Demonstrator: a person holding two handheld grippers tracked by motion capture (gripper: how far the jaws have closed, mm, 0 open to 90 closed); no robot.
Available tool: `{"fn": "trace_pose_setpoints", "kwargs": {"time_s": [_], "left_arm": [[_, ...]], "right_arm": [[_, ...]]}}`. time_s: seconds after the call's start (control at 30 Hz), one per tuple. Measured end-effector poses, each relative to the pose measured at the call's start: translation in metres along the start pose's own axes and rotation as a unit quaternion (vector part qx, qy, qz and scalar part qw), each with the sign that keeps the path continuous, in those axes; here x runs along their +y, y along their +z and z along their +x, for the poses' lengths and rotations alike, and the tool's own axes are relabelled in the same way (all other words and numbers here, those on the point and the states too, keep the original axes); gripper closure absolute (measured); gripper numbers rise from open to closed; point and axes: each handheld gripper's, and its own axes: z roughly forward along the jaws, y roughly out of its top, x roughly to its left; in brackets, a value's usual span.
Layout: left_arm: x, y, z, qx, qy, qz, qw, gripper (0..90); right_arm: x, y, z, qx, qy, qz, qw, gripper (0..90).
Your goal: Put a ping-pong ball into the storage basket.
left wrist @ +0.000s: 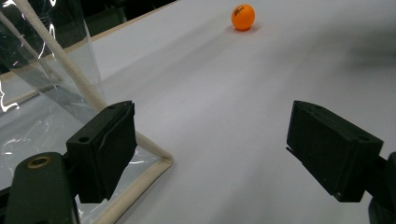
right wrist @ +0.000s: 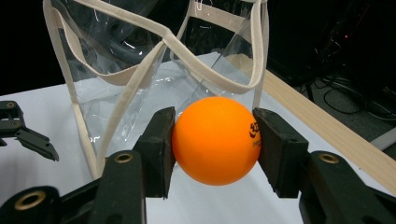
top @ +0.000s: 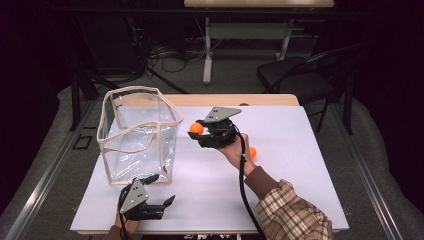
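Observation:
My right gripper (top: 199, 131) is shut on an orange ball (top: 196, 128), held above the white table just right of a clear bag's upper rim. In the right gripper view the ball (right wrist: 215, 140) is squeezed between both pads (right wrist: 158, 149), with the bag (right wrist: 154, 70) right behind it. The clear plastic bag (top: 140, 135) with cream trim stands upright and open at the left of the table. A second orange ball (top: 253, 152) lies on the table beside the right hand, seen far off in the left gripper view as ball (left wrist: 243, 17). My left gripper (top: 162, 190) rests open near the front edge by the bag's corner (left wrist: 159, 161).
The white table top (top: 280, 190) ends in a wooden strip (top: 235, 100) at the back. A dark chair (top: 300, 75) and another table's legs stand on the floor beyond. The right forearm in a plaid sleeve (top: 295, 217) crosses the front right.

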Motion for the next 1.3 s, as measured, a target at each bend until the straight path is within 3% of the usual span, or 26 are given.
{"fn": "trace_pose_setpoints", "kwargs": {"time_s": [1.3], "left_arm": [[0.000,0.001,0.001,-0.003,-0.002,-0.002,1.0000,15.9]], "right_arm": [[0.040,0.010,-0.011,-0.013,-0.009,-0.010,0.9998,50.6]]}}
